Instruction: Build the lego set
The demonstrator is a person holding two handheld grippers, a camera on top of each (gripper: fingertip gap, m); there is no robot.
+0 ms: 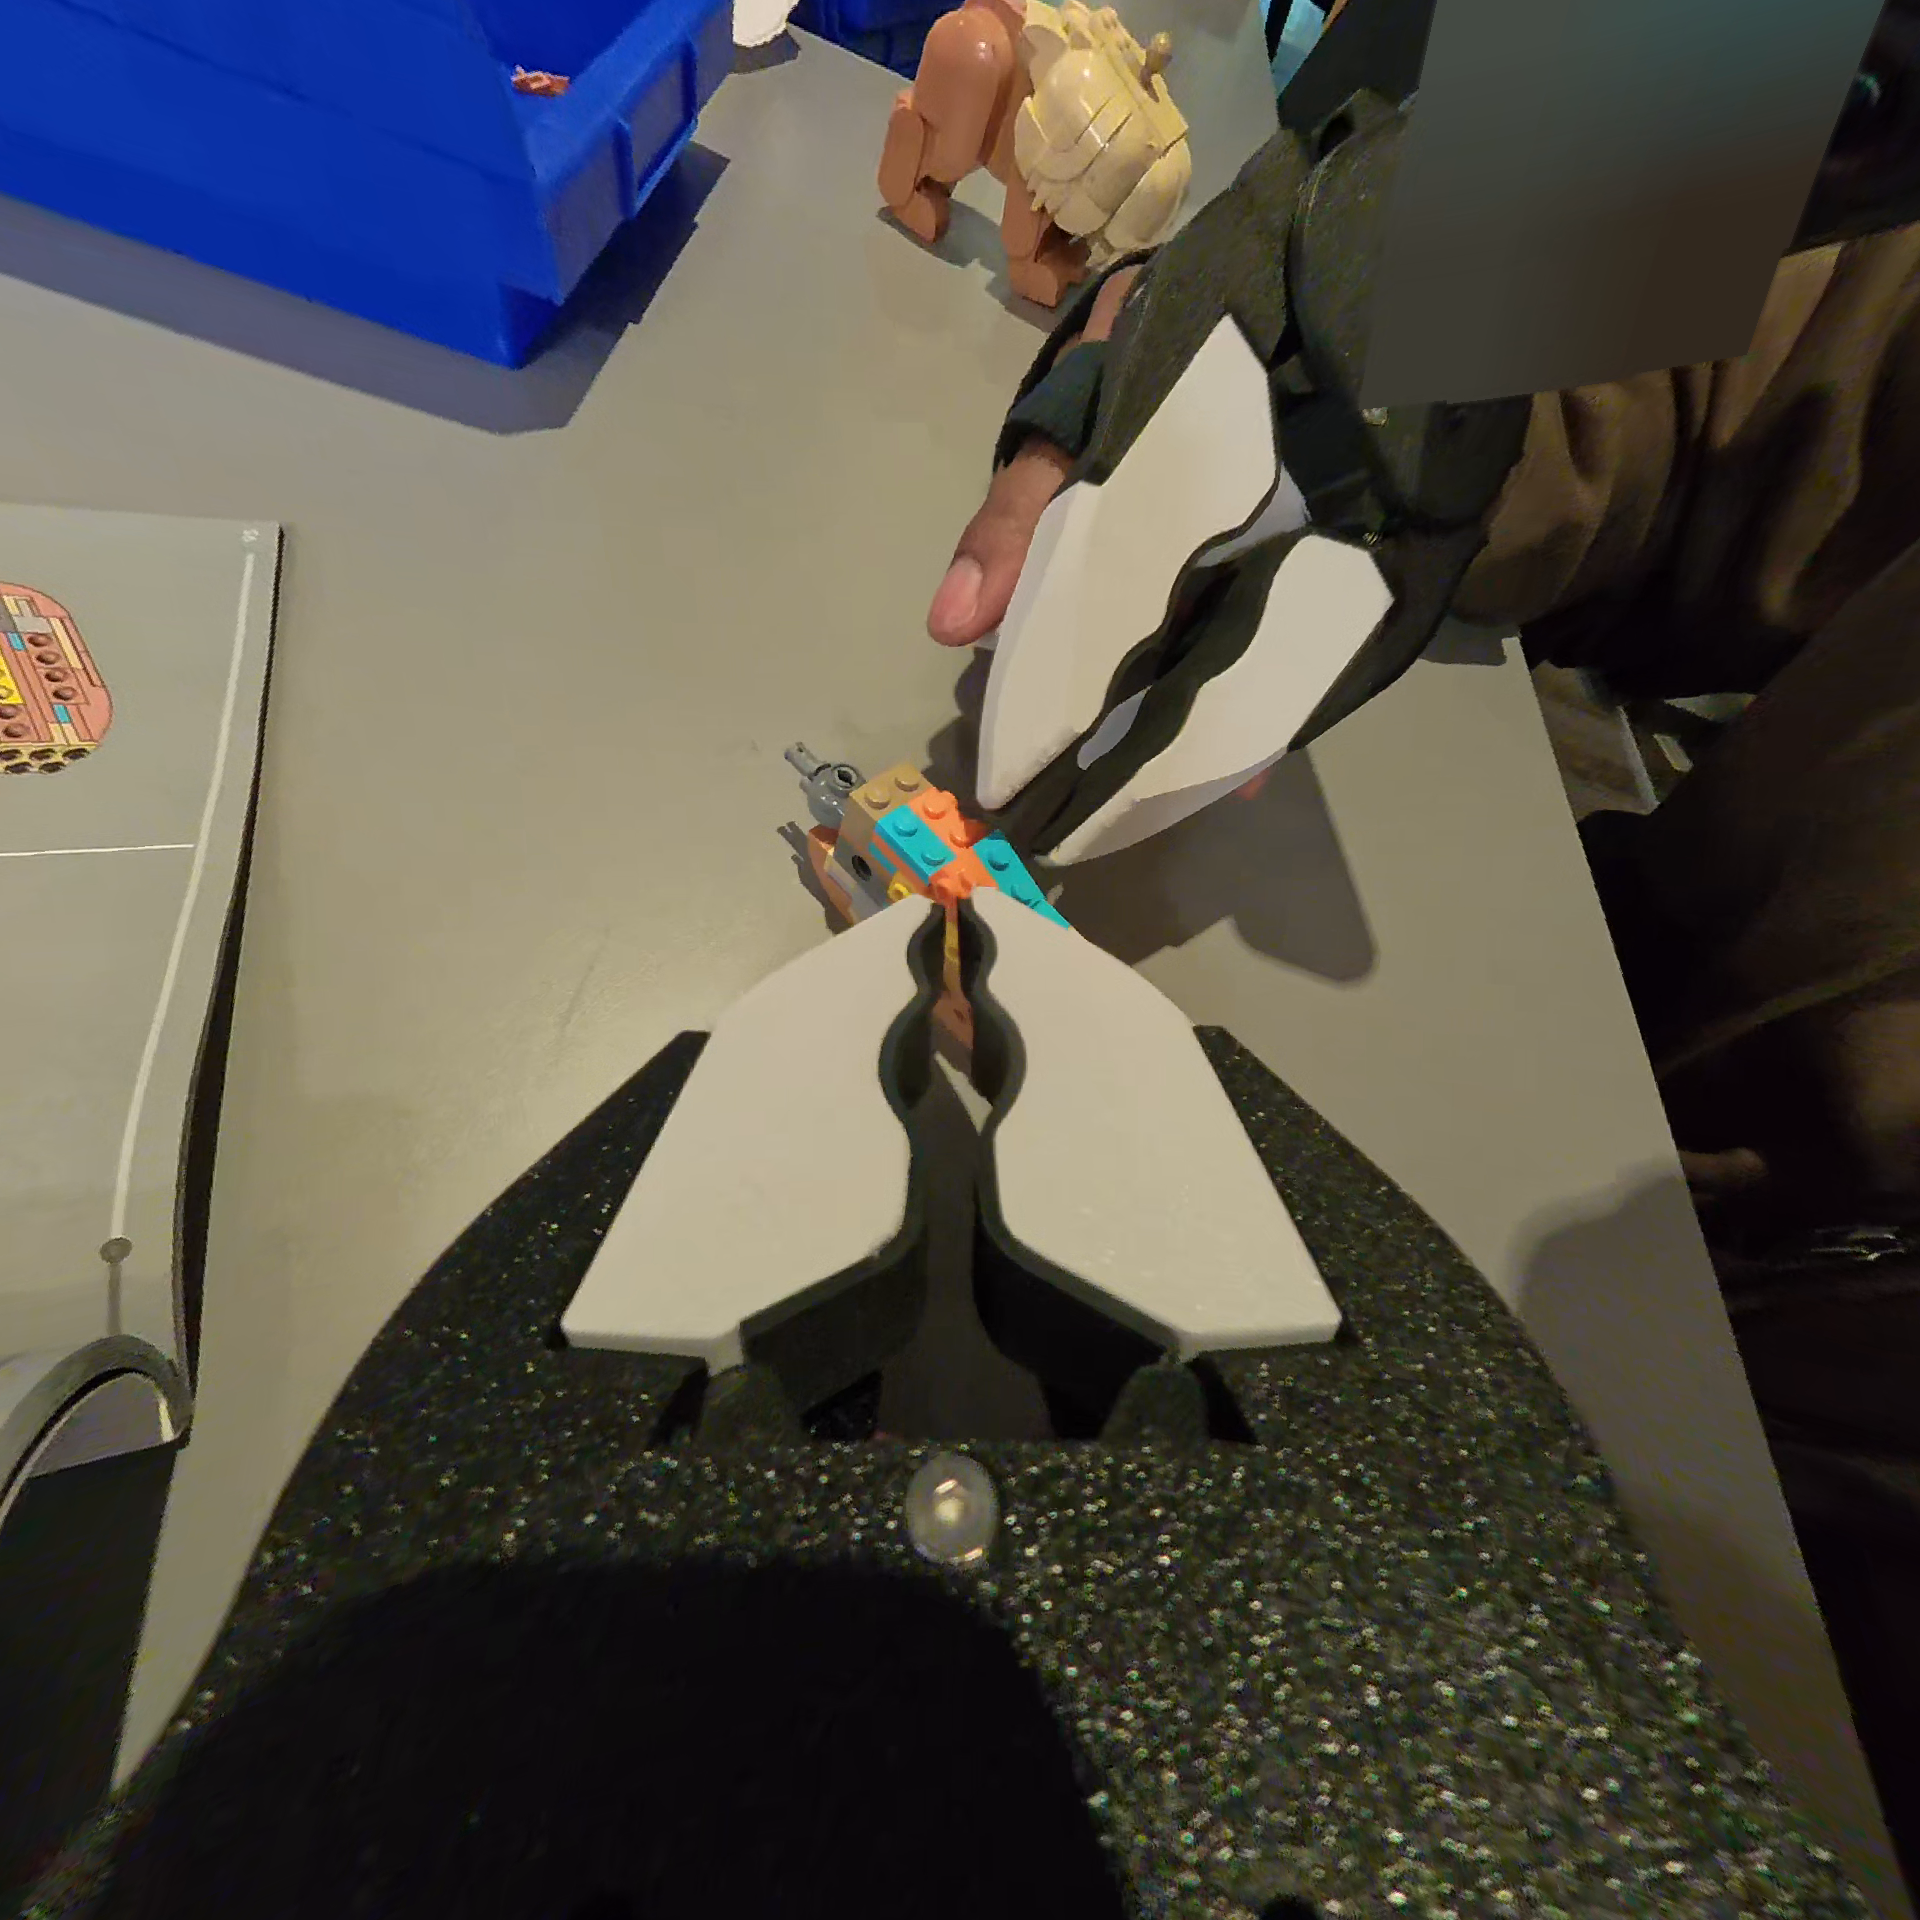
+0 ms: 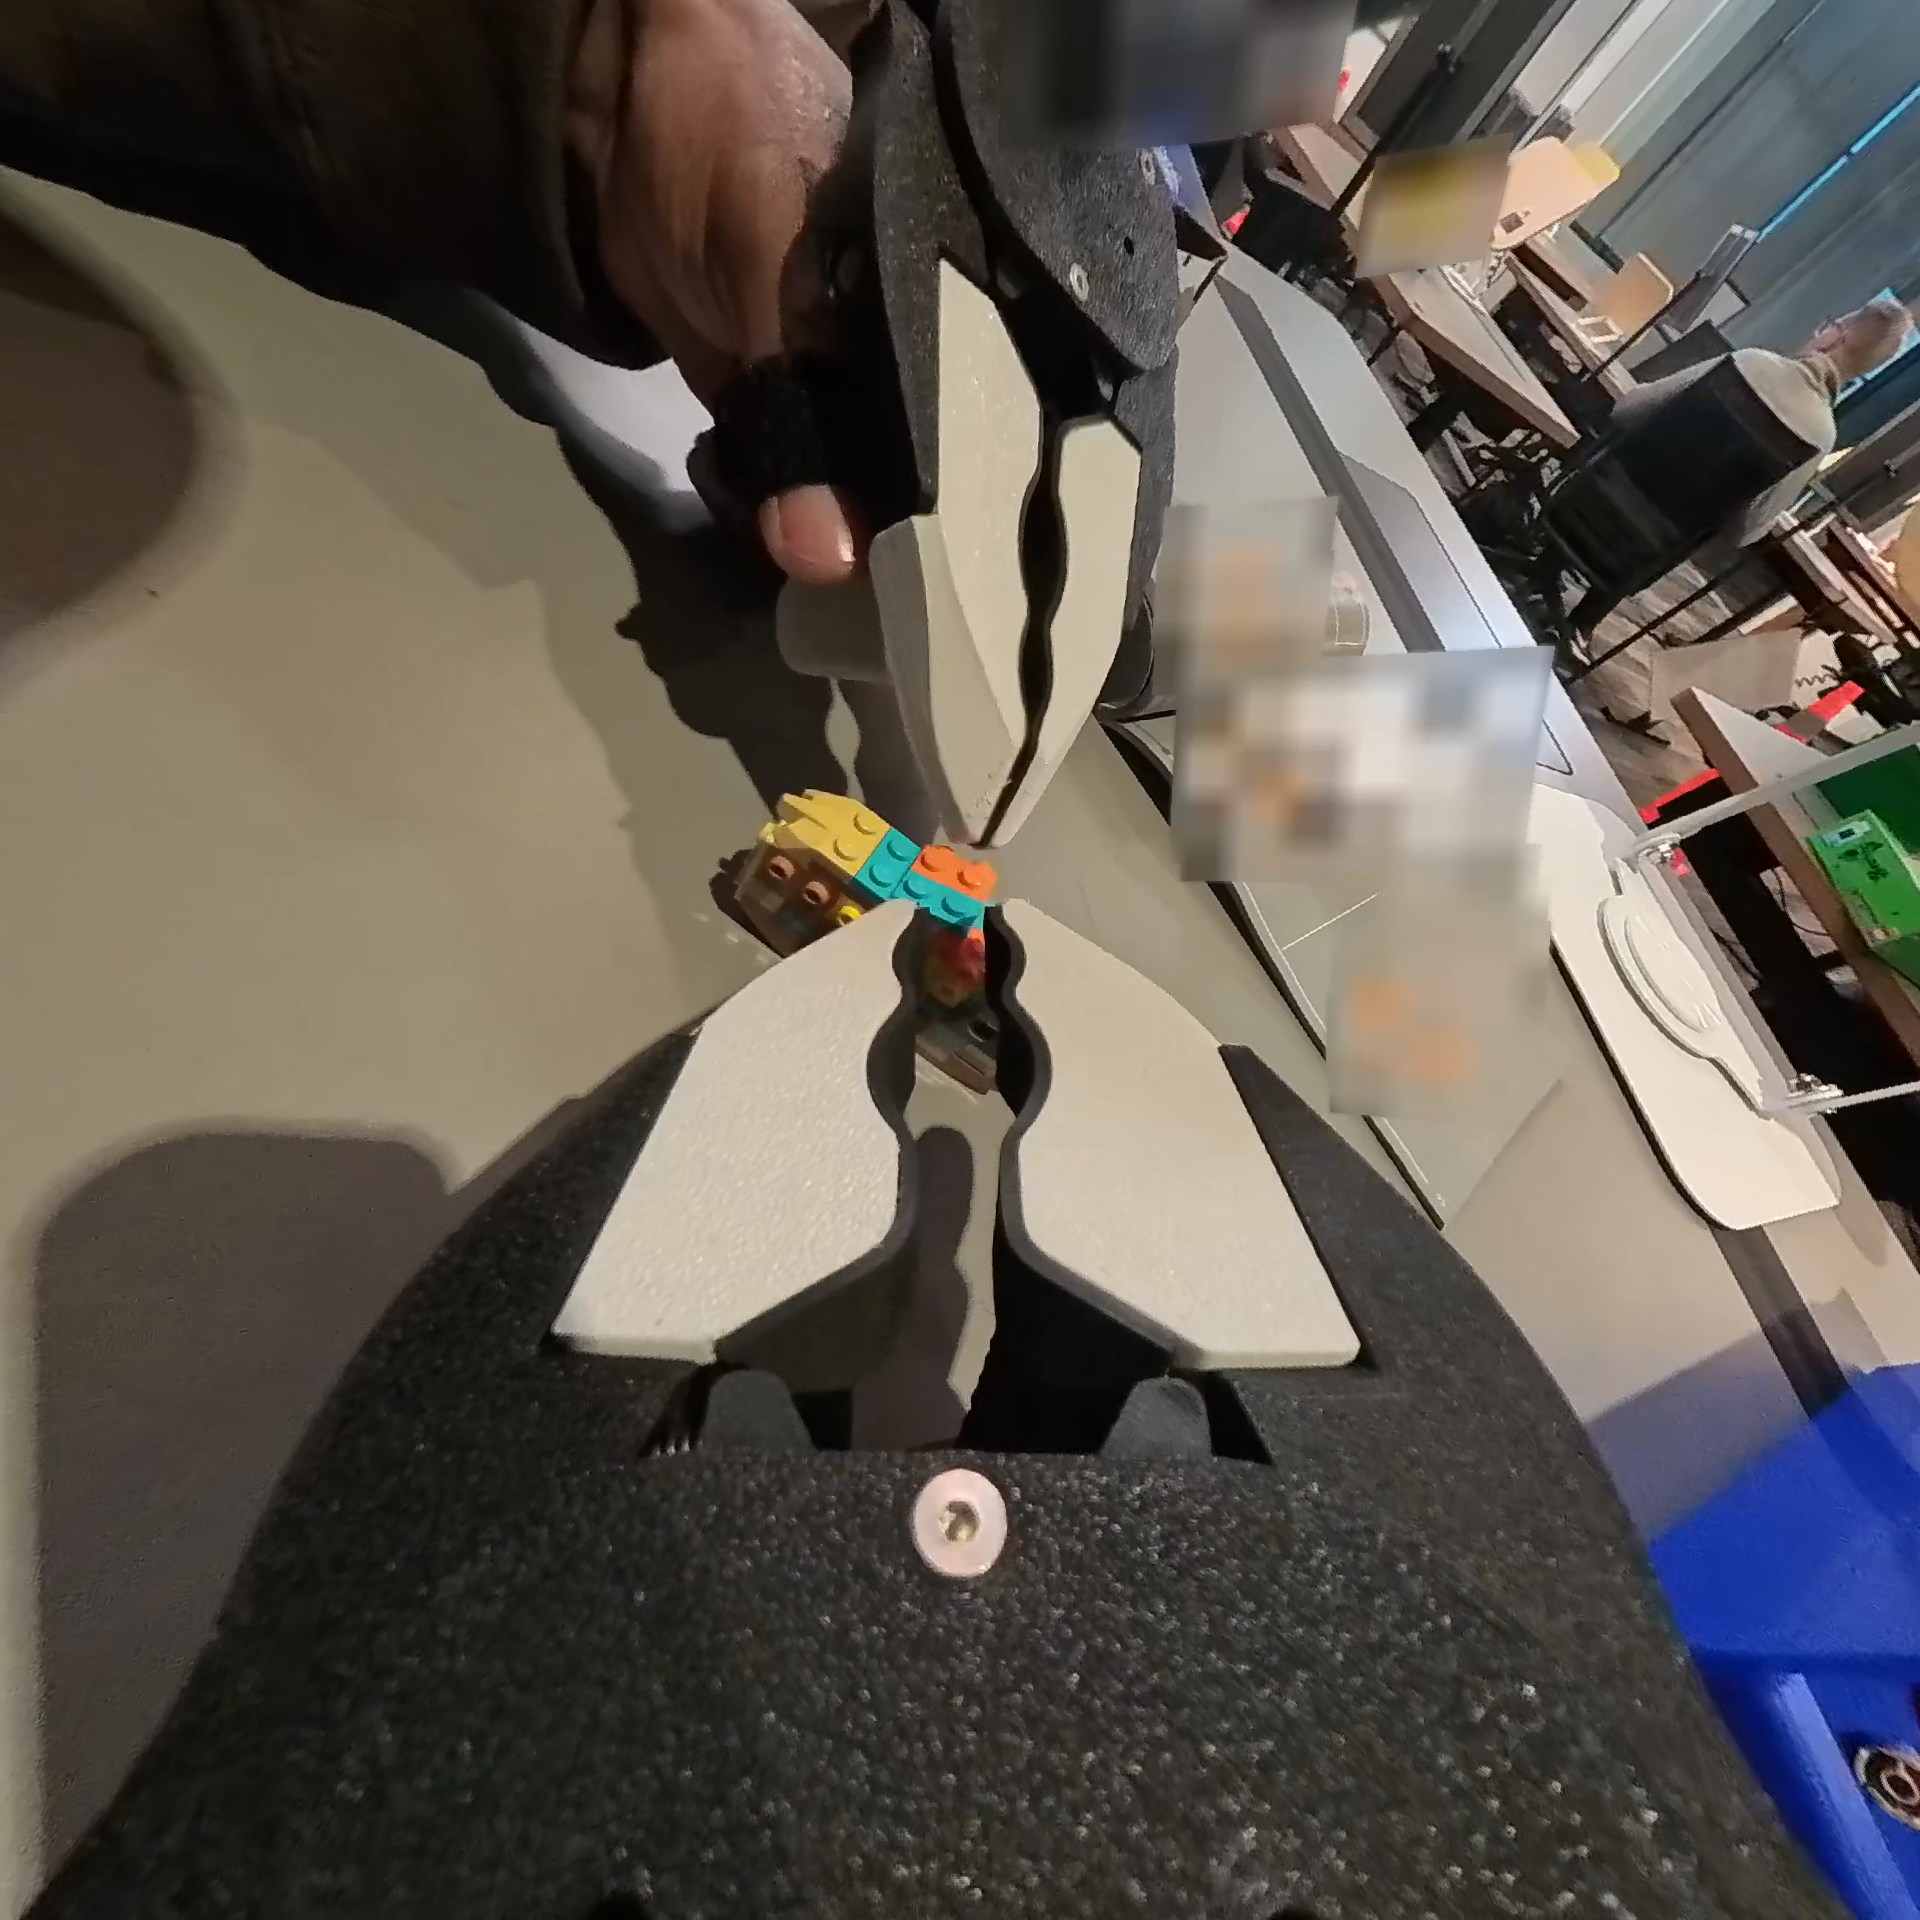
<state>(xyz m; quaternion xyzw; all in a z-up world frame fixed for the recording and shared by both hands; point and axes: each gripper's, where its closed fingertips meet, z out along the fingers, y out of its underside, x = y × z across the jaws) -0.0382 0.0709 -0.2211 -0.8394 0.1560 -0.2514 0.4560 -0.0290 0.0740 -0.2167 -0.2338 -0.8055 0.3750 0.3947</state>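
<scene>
A small lego model (image 1: pixel 914 831) of tan, teal and orange bricks with a grey pin lies on the grey table (image 1: pixel 520 727). In the right wrist view it (image 2: pixel 873 847) shows yellow, teal and orange bricks. My right gripper (image 2: pixel 956 912) is shut on the model's near end. In the left wrist view it (image 1: pixel 1023 842) comes in from the upper right, held by a hand. My left gripper (image 1: pixel 951 902) has its jaws together, with the tips against the orange brick (image 2: pixel 951 864) on top. It (image 2: pixel 982 836) reaches down from above in the right wrist view.
A blue bin (image 1: pixel 364 156) stands at the back left, and it also shows in the right wrist view (image 2: pixel 1787 1558). A brown and cream lego animal (image 1: pixel 1039 145) stands behind the model. An open instruction booklet (image 1: pixel 125 883) lies at the left. The table edge (image 1: pixel 1621 935) runs along the right. The tips of both grippers are at nearly the same place.
</scene>
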